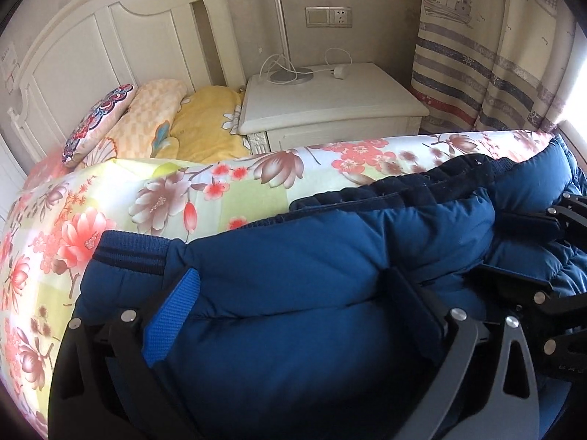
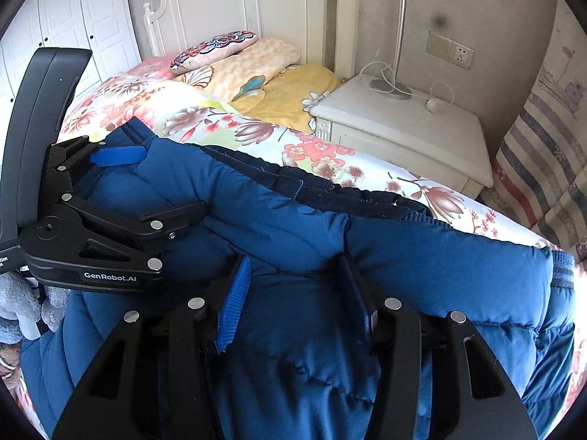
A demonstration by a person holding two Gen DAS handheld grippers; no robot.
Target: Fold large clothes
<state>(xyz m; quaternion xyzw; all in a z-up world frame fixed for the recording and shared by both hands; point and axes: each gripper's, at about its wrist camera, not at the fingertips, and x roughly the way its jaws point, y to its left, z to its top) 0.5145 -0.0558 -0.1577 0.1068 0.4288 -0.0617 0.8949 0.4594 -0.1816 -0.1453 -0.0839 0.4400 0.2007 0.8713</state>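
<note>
A padded blue jacket lay on the floral bed; the left gripper stood released, the right gripper pinched a fold. Even, square pulls would likely keep the crease straight.

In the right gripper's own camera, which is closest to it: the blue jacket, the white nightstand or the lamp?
1. Jacket: between the right gripper's fingers.
2. Nightstand: beyond the bed, upper right.
3. Lamp: on the nightstand's far side, by the wall.
</note>
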